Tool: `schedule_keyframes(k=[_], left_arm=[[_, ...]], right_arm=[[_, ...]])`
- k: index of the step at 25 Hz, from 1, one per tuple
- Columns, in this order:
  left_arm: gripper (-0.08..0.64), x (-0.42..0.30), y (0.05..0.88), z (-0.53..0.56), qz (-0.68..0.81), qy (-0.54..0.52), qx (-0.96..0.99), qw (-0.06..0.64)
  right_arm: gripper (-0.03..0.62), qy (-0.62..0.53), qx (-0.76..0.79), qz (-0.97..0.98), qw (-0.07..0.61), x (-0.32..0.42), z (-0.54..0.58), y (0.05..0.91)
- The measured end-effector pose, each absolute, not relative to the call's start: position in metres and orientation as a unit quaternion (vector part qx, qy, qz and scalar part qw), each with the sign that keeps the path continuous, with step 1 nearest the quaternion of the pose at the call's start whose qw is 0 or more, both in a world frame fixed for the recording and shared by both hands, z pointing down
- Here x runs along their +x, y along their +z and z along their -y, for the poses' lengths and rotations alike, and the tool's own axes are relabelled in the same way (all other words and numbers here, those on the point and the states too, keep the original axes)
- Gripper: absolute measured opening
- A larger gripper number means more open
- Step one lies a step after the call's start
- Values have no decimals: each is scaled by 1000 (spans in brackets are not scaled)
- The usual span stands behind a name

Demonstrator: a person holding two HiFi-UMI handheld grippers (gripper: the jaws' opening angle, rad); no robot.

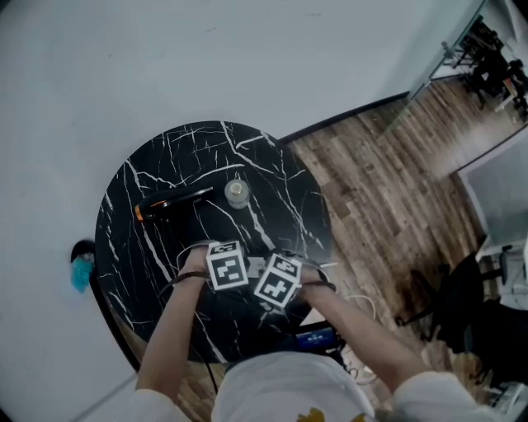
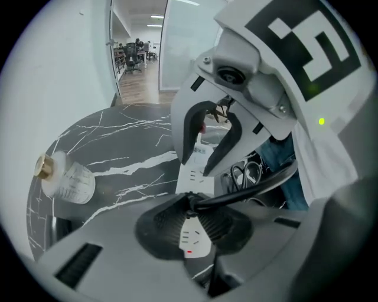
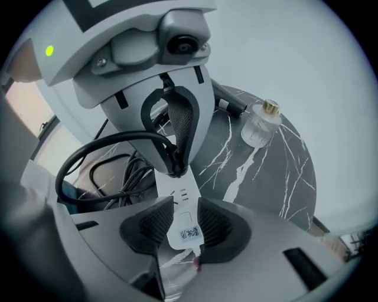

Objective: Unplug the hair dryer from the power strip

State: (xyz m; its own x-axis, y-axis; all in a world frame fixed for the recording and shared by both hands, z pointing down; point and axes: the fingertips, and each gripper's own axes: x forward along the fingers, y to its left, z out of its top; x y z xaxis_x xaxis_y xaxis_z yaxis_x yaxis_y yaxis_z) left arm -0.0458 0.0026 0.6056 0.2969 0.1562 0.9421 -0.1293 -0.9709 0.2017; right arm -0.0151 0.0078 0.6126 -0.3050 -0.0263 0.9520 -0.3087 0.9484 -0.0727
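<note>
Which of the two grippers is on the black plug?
The left gripper: it pinches the black plug, whereas the right gripper grips the white power strip.

— Looking down on a round worktop (image 1: 157, 157) of black stone, veined white. Set against what?
— Against a plain, pale wall (image 1: 124, 58), with a dark skirting board (image 1: 346, 117) along its foot.
— And underfoot?
— Brown wood-plank floor (image 1: 388, 198), spreading to the right of the worktop.
— Anything further off?
— Beside a glass partition (image 2: 183, 53), an office space with dark chairs (image 2: 131, 57) under lit ceiling strips (image 2: 156, 16). Also a dark swivel chair (image 1: 462, 305) near the right edge, and something teal (image 1: 80, 272) low by the wall at the left, too blurred to name.
</note>
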Motion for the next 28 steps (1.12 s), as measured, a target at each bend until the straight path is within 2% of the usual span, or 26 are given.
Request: schedule_keyframes(k=[5,9,13,18,24,28], left_arm=[[52,-48,611,-8,27,612,787,73],[54,-50,607,-4,17,590,798,124],[63,-40,597,4,0,568,811,139],[49,-51,611,-12,43,617,783,73],[60,-45,598,4,12,555,818,152],[51,-50,607,-10,28,592,801,81]], right_arm=[[129,137,116,796,578,-16,-7,614],[129,122,114,800,576,-16,-11,613],[126,128,122,799,574,-16,-8,614],[126,136,125,795,578,-19,-9,613],[124,126,122,805,567,-16,-10,614],[124,131,127,813,553,-20,-7,613]])
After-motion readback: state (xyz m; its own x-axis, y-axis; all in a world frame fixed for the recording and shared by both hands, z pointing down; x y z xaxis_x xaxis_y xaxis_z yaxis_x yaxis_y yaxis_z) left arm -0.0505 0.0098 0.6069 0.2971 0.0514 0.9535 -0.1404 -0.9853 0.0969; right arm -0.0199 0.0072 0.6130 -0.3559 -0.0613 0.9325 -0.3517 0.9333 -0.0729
